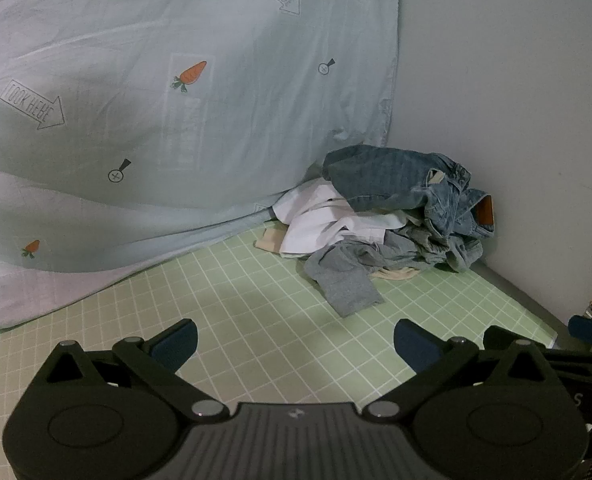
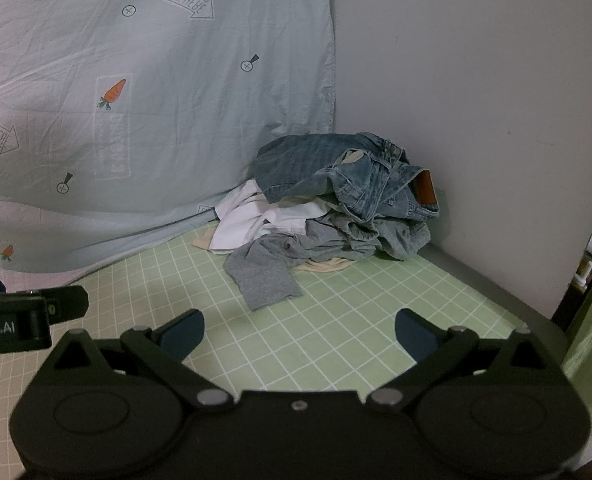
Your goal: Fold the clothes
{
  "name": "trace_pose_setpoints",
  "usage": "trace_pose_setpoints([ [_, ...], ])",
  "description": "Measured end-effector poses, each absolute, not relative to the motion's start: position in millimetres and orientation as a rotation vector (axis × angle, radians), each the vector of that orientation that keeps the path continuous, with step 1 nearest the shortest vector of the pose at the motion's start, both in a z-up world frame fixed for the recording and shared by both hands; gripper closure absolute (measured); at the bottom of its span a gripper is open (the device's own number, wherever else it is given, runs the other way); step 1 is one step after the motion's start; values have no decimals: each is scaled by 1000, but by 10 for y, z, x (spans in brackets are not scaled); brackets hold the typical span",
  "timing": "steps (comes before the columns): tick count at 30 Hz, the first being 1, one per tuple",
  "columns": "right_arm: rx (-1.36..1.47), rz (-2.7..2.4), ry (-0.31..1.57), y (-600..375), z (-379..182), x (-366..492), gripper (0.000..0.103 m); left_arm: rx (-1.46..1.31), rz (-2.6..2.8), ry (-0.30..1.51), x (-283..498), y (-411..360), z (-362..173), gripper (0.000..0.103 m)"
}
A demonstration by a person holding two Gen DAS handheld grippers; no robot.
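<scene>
1. A messy pile of clothes (image 1: 391,224) lay in the far corner of a table covered with a pale green mat with white grid lines (image 1: 280,320), up against a plain white wall (image 1: 515,100).
2. Blue denim jeans with a brown leather patch (image 1: 407,184) sat on top of the pile. White cloth (image 1: 327,220) lay under them.
3. A grey knit sleeve (image 1: 343,280) stuck out of the pile, its long side pointing toward the grippers.
4. A pale blue sheet with orange carrots (image 1: 176,100) hung behind. Its arrows said "LOOK HERE".
5. The left gripper (image 1: 296,344) was spread wide and held nothing, well apart from the pile.
6. The right gripper (image 2: 299,332) was spread wide too, and empty.
7. The right view showed the left gripper's side, with the letters "obot.AI".
</scene>
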State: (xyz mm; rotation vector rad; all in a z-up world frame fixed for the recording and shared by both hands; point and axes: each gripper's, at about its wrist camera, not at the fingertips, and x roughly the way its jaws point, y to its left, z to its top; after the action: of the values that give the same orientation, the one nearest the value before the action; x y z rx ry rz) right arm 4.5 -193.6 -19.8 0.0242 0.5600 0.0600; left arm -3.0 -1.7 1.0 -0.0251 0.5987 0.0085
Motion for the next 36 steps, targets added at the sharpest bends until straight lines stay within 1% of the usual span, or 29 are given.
trace_pose_setpoints([
  [16,36,74,564,-1946,-257,122,0,-22,22,614,48,-28,-31,0],
  [25,65,79,575,-2011,-298,316,0,-29,35,648,240,-14,-112,0],
  [31,136,71,567,-2165,-386,634,0,-36,50,682,545,-5,-186,0],
  [36,152,71,588,-2268,-496,1094,0,-40,69,709,911,9,-226,0],
])
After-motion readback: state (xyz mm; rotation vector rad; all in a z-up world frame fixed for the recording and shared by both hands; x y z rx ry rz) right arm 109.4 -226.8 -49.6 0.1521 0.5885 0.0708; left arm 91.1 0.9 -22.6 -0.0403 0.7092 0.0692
